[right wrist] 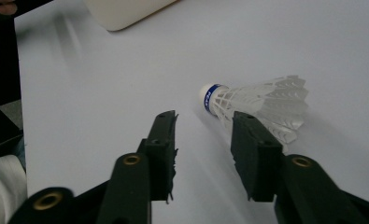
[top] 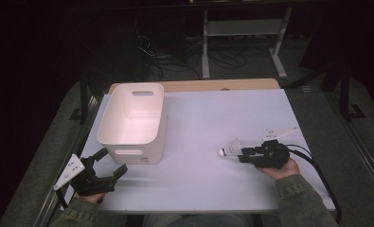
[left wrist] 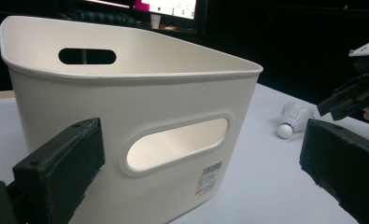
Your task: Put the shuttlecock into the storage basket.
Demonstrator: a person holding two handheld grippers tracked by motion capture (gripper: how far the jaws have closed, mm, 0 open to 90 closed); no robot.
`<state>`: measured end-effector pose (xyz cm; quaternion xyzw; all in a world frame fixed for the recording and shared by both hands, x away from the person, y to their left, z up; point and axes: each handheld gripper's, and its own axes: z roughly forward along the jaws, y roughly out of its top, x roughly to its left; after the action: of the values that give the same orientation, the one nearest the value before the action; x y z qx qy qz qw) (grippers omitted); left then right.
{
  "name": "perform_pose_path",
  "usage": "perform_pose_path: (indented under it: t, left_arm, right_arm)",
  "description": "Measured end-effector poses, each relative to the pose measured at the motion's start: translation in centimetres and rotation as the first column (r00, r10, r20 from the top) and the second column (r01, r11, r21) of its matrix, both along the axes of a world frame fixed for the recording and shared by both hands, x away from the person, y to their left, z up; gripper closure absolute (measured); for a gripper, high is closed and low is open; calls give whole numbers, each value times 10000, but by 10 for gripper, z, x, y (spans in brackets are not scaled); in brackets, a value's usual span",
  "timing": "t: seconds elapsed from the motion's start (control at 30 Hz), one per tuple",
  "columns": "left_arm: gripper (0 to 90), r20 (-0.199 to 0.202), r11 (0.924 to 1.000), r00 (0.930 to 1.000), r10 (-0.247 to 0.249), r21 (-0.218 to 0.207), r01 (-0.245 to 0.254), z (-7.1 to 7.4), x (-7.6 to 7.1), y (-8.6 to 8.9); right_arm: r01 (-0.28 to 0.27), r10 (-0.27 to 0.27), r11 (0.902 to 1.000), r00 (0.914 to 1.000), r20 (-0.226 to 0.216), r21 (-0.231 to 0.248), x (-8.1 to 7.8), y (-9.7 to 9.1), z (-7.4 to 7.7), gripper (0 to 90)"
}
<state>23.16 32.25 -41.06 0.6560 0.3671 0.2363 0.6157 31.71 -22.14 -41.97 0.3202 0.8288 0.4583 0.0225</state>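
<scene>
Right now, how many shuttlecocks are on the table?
1: the shuttlecock lies on the table beside the right gripper. The bin interior seen looks empty.

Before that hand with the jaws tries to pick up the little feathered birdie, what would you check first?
1. Shuttlecock between the right gripper jaws: not ok, it lies beside one jaw, past the gap.
2. Jaws gripping it: not ok, nothing sits between them.
3. Shuttlecock lying on the table: ok.
4. White bin upright, open top: ok.
5. Left gripper open, near the bin: ok.
6. Path to the bin free: ok.
</scene>
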Motion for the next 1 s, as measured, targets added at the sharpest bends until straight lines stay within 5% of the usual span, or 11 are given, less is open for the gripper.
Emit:
perform_pose_path:
  t: [0.23, 0.5, 1.0]
  left_arm:
    - [0, 2, 10000, 10000, 4, -46, -4, 0, 0, 0]
    - [0, 5, 10000, 10000, 2, -69, -2, 0, 0, 0]
    - [0, -8, 10000, 10000, -19, -84, 19, 0, 0, 0]
  right_arm:
    - [-89, 75, 9990, 9994, -332, -429, 4, 2, -5, 881]
    - [222, -304, 9944, 9964, -788, -1035, 10, 3, -13, 885]
    - [583, -675, 9934, 9935, -916, -992, 29, 2, -15, 886]
